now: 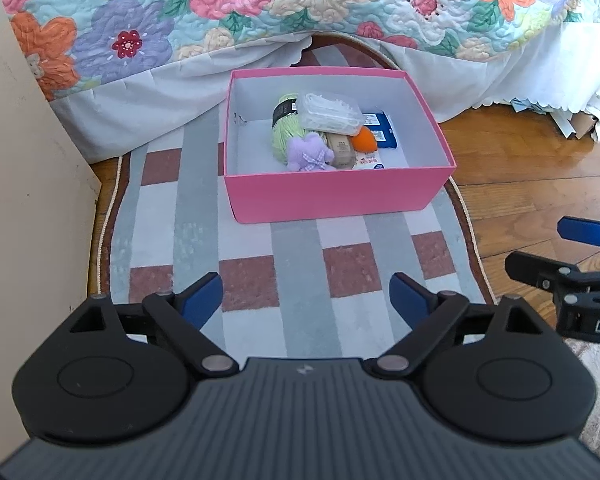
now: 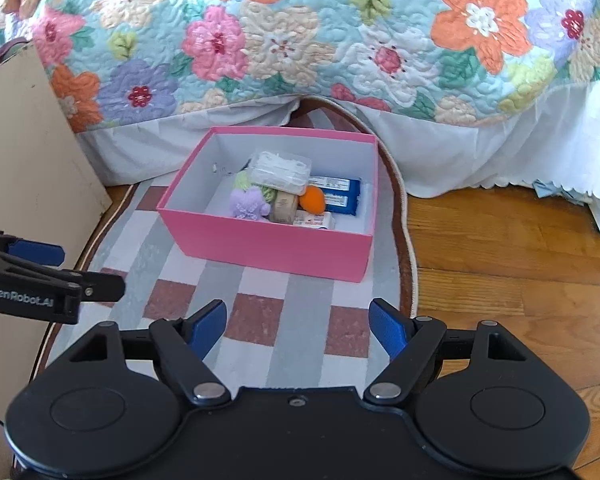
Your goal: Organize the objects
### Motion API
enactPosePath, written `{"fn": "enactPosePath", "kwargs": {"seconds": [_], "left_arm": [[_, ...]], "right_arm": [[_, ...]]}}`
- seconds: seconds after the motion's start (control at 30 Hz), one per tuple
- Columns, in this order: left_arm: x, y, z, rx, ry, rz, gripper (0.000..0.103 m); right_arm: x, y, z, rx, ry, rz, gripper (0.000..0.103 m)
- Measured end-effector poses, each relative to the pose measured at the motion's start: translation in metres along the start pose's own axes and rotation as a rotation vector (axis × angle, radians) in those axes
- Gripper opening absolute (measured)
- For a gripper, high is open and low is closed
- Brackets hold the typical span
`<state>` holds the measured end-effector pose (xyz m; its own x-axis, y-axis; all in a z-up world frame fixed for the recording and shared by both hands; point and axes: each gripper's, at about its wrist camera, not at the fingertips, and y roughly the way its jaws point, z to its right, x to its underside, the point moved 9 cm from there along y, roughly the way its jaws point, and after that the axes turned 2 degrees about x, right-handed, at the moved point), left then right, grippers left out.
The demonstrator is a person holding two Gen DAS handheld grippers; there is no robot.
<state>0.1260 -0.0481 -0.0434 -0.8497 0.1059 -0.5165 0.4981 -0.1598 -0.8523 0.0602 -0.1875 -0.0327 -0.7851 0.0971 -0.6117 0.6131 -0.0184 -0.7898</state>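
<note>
A pink box with a white inside sits on the checked rug by the bed. Inside it, bunched together, lie green yarn, a clear plastic case on top, a purple plush toy, an orange sponge and a blue packet. The left claw and right claw hover spread wide, holding nothing, well short of the box.

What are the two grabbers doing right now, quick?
Left gripper: open, holding nothing.
Right gripper: open, holding nothing.
</note>
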Motion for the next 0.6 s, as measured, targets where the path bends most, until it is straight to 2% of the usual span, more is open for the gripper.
{"fn": "enactPosePath", "kwargs": {"seconds": [0.23,0.3,0.43,0.6], "left_arm": [[0.005,-0.005,-0.002,-0.008,-0.019,0.001,0.093],[0.007,-0.006,-0.002,-0.016,-0.021,0.004,0.095],[0.008,-0.006,-0.002,-0.028,-0.011,0.003,0.102],[0.013,0.0,-0.006,-0.038,-0.051,-0.043,0.103]], "right_arm": [[0.005,-0.003,-0.005,0.005,0.001,-0.011,0.083],[0.006,-0.002,-0.004,0.011,0.0,-0.017,0.09],[0.008,0.0,-0.003,0.032,-0.002,-0.027,0.091],[0.01,0.007,0.0,0.042,0.017,-0.055,0.091]]}}
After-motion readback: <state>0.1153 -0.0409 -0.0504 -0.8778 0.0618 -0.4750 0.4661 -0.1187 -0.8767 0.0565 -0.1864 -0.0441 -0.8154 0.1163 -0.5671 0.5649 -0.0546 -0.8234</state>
